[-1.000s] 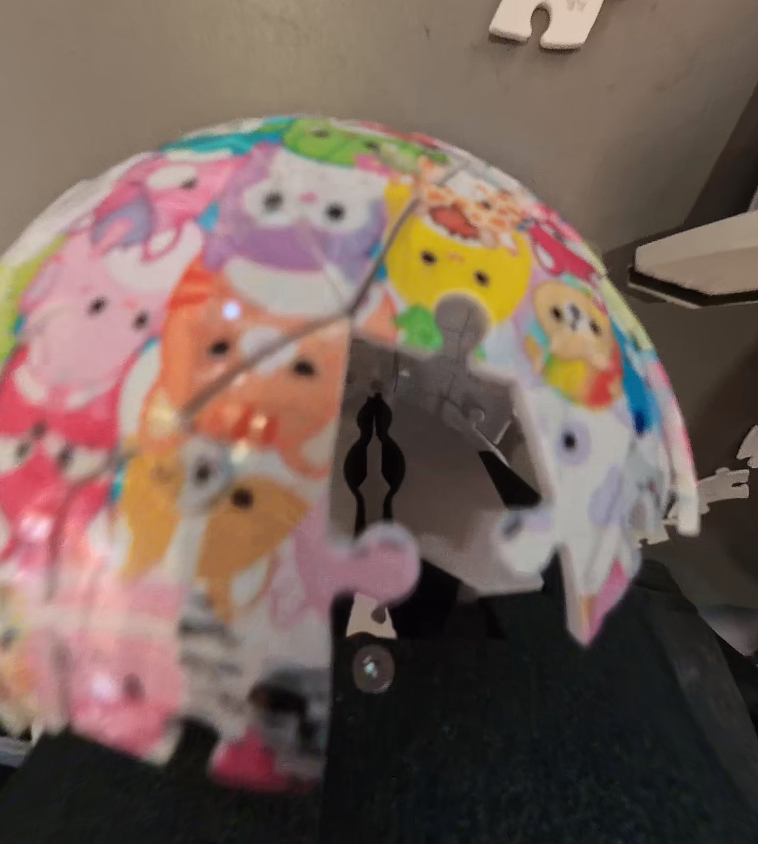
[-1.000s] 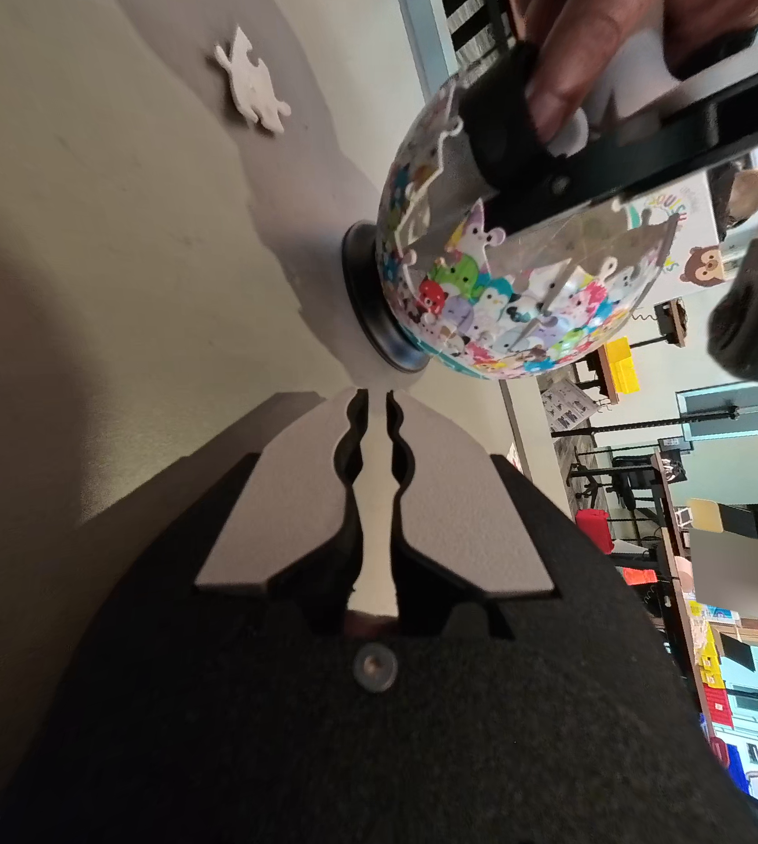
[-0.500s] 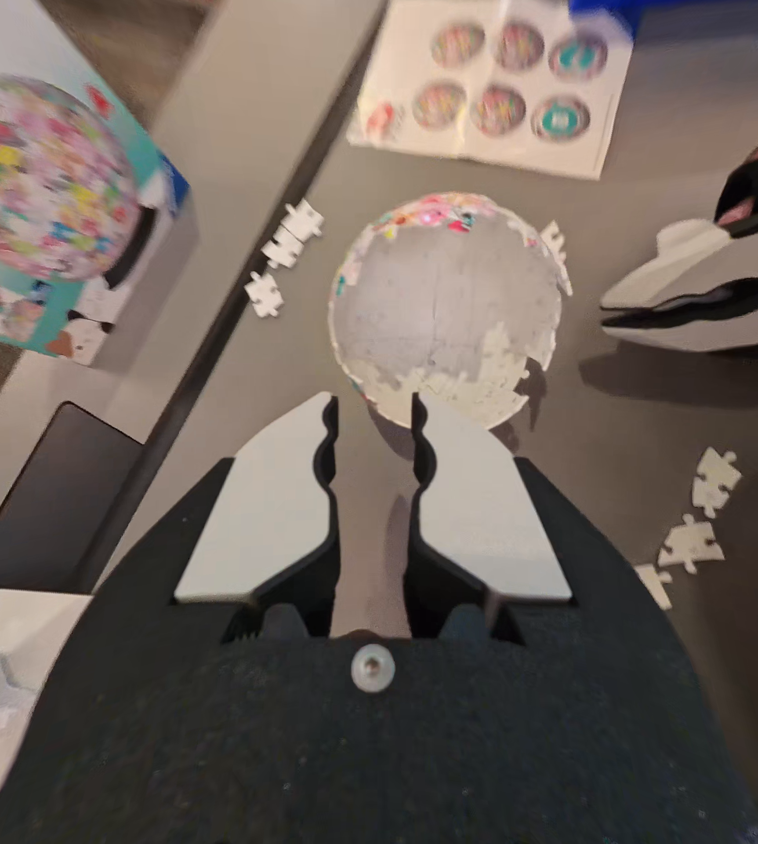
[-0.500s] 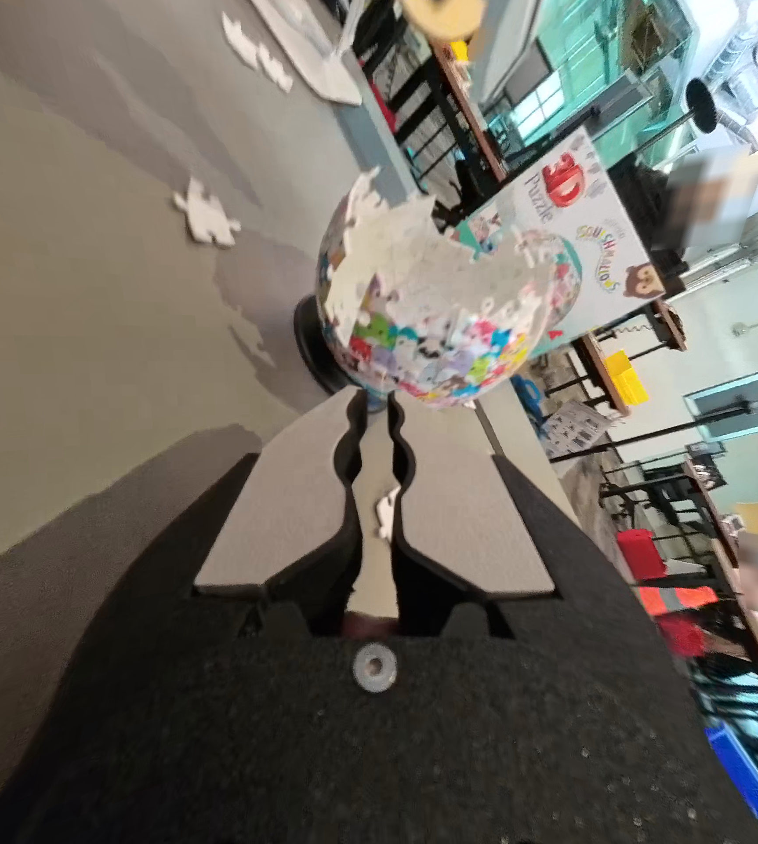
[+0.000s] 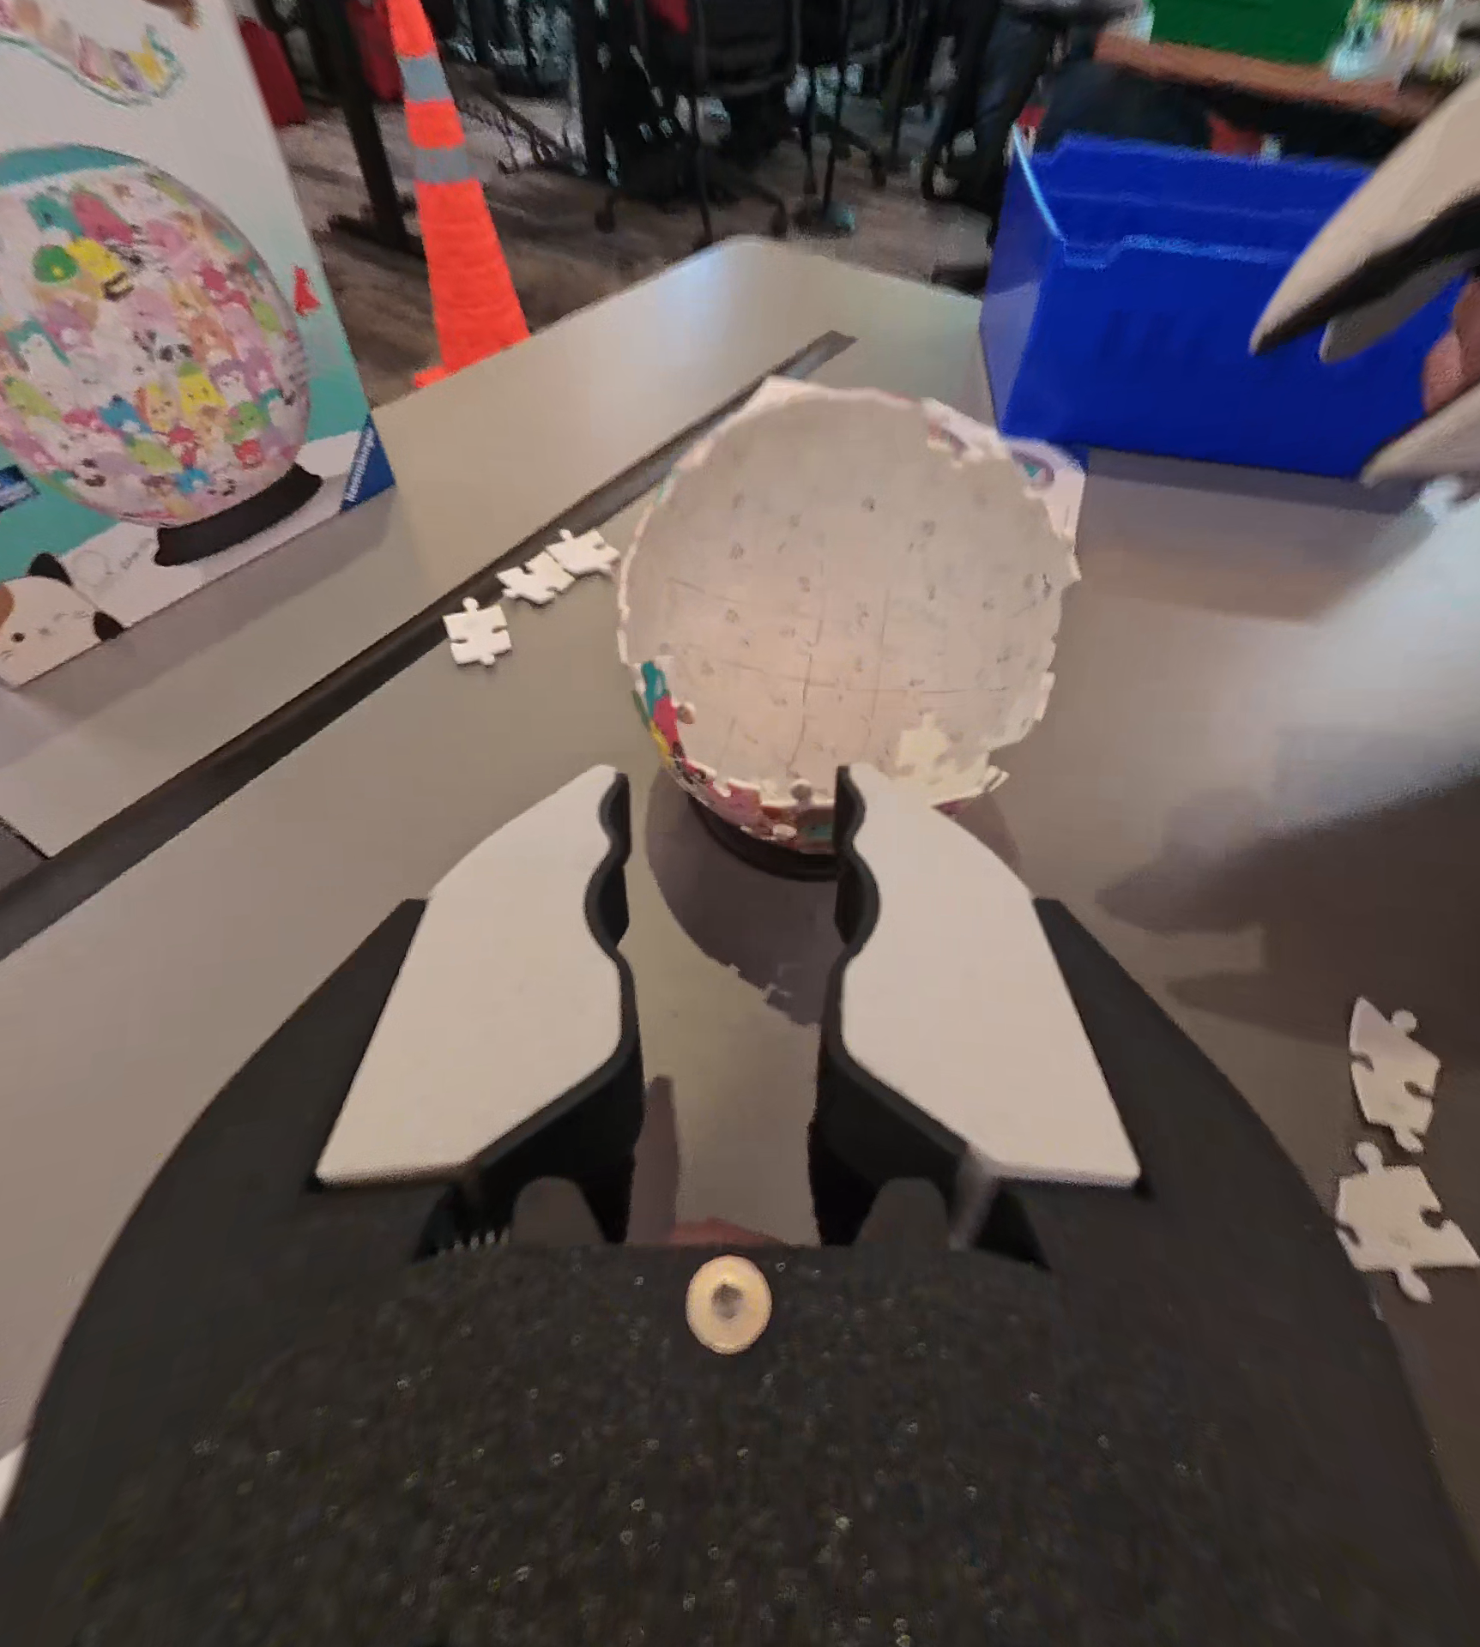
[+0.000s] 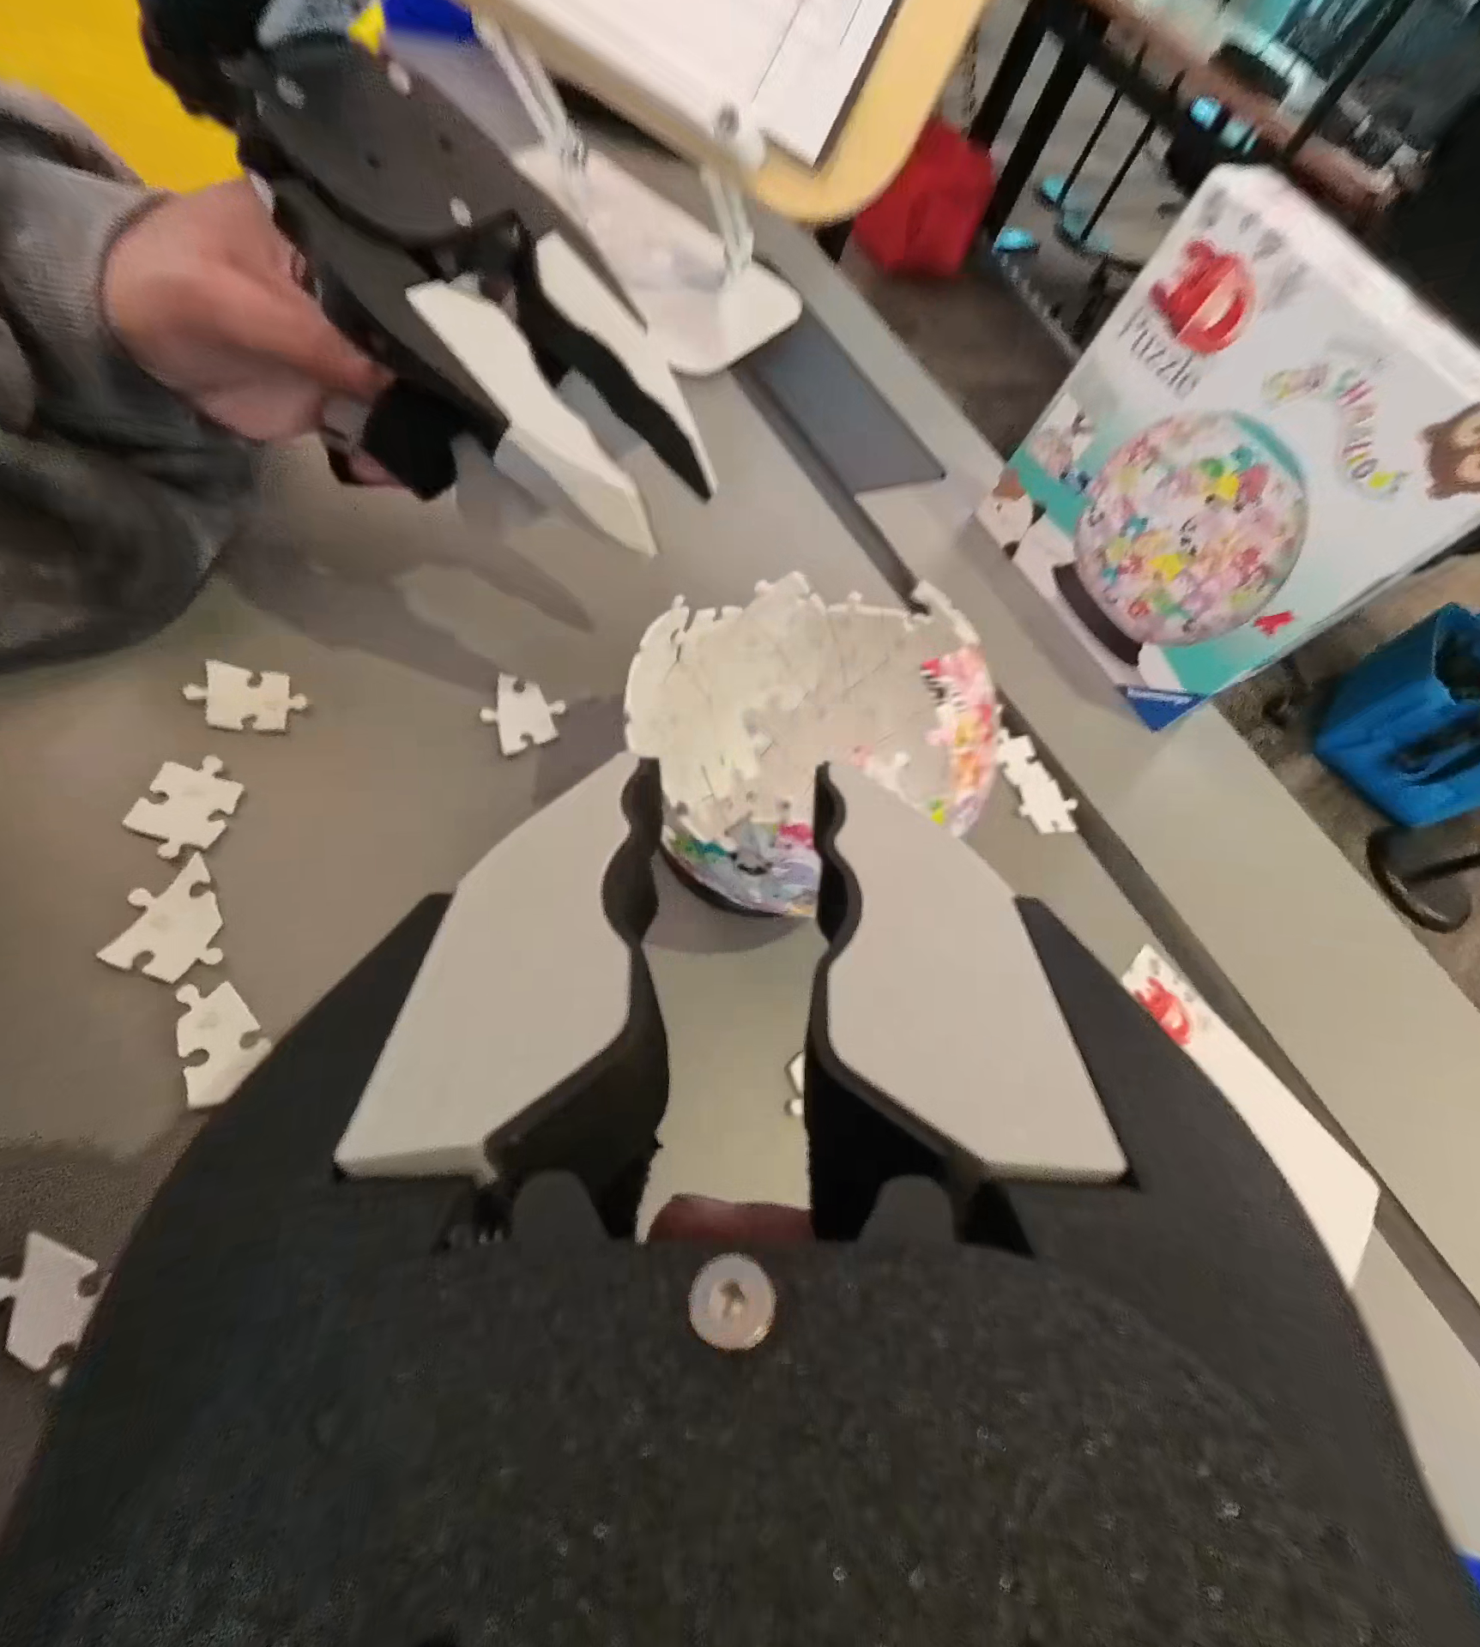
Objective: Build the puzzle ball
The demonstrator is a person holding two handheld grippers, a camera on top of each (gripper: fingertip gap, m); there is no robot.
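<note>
The half-built puzzle ball (image 5: 843, 624) sits on its black stand (image 5: 772, 856) on the grey table, white inner side up and open at the top; it also shows in the right wrist view (image 6: 772, 704). My left gripper (image 5: 731, 793) is open and empty, just short of the ball's base. My right gripper (image 6: 729, 784) is open and empty, its tips either side of the ball's lower part, apart from it. Each gripper shows in the other's view, raised off the table: left (image 6: 674, 517), right (image 5: 1315, 410). Loose white pieces (image 6: 174, 891) lie left of the ball.
The puzzle box (image 5: 121, 356) stands at the back of the table. More loose pieces (image 5: 531, 579) lie by a seam in the table, others (image 5: 1387, 1150) at the right. A blue bin (image 5: 1164, 294), a white stand (image 6: 718, 294) and a leaflet (image 6: 1235, 1096) are near.
One second ago the left gripper was on the ball's rim. It has let go and pulled back and up. The right gripper has risen, and both jaws have opened wider.
</note>
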